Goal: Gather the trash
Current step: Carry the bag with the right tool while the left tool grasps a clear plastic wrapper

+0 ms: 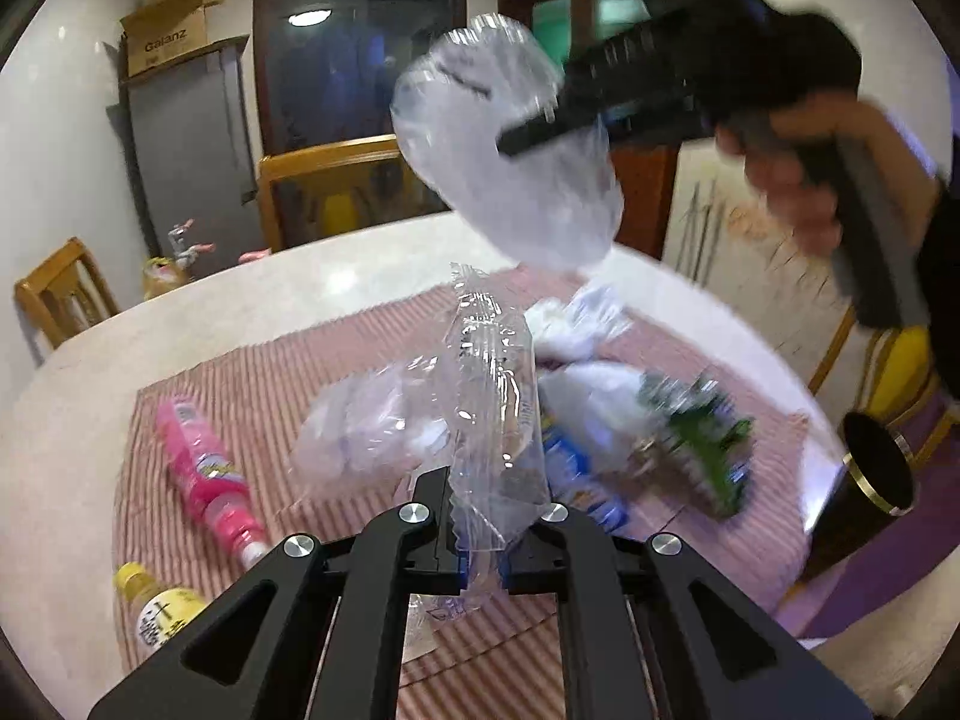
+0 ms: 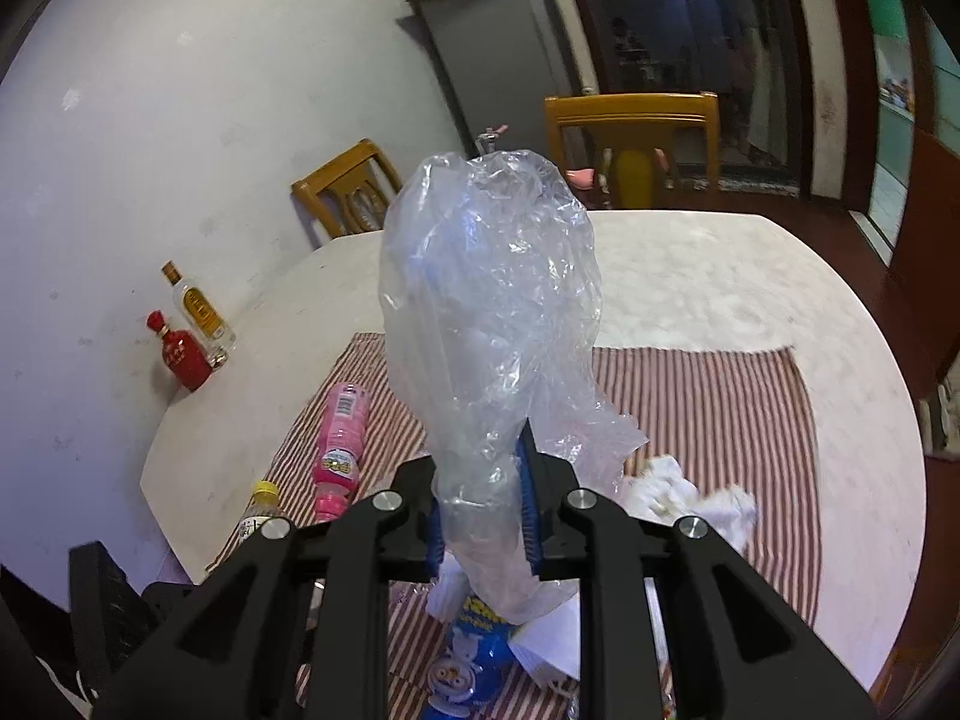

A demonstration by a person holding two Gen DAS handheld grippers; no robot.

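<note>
Two tools are each gripping a piece of clear plastic above the table point(image 2: 720, 288): the left tool point(image 1: 480, 516) is pinching a crinkled transparent wrapper point(image 1: 492, 396) that is standing up between its fingers, and the right tool point(image 2: 483, 516) is clamping a crumpled plastic bag point(image 2: 486, 312) that is billowing upward in front of its camera. In the left wrist view the right tool point(image 1: 528, 141) is appearing high over the table with the bag point(image 1: 516, 162) hanging from it, blurred by motion. Remaining trash is lying on the striped cloth point(image 2: 720, 396): a pink bottle point(image 1: 204, 474), a yellow-capped bottle point(image 1: 159, 606), a green packet point(image 1: 702, 444), a blue-and-white packet point(image 2: 468, 654) and crumpled white tissue point(image 2: 684, 498). A dark cup with a gold rim point(image 1: 870, 474) is standing at the right edge of the table. The step in hand is judged to be gathering the light plastic pieces together, perhaps opening the bag as a receptacle, though its mouth is not showing clearly. Doing this well is calling for keeping both grips firm, since thin film slips easily, and for bringing the two pieces together slowly over the cloth so that nothing is drifting off the table.
</note>
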